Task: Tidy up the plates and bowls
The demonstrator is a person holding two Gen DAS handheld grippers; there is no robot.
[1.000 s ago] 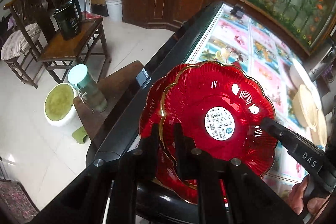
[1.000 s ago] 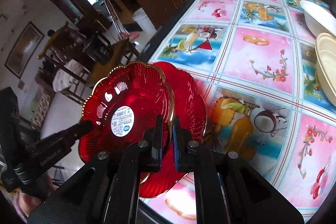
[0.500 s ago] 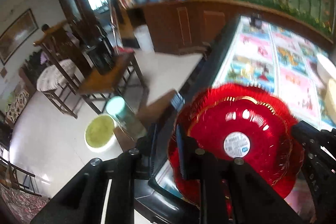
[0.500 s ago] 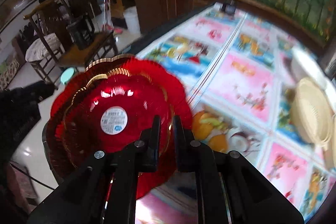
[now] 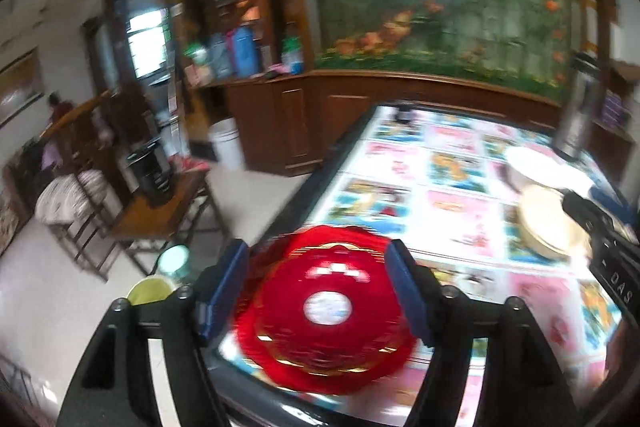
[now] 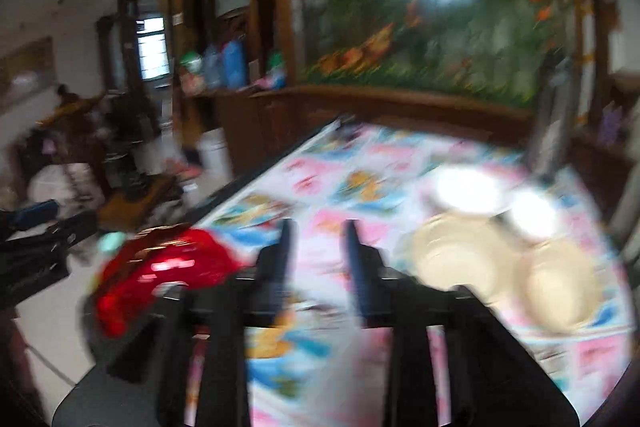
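Observation:
Two red scalloped plates (image 5: 326,319) with gold rims lie stacked upside down at the table's near left corner; a white label shows on the top one. My left gripper (image 5: 318,259) is open wide above them, empty. My right gripper (image 6: 316,239) is open and empty over the table, to the right of the red stack (image 6: 160,275). Cream bowls (image 6: 460,255) and a white plate (image 6: 468,193) sit on the right side of the table; they show in the left wrist view as a cream bowl (image 5: 548,223) and white plate (image 5: 540,167). Both views are blurred.
The table (image 5: 452,195) has a colourful picture cloth and a dark edge. A steel flask (image 5: 576,107) stands at the far right. Beside the table are a wooden chair (image 5: 160,211), a green-lidded bottle (image 5: 174,255) and a white bucket (image 5: 228,143).
Both grippers have let go of the red plates and opened. Both have lifted and drawn back; the right one has swung to the right. The plates now rest stacked on the table.

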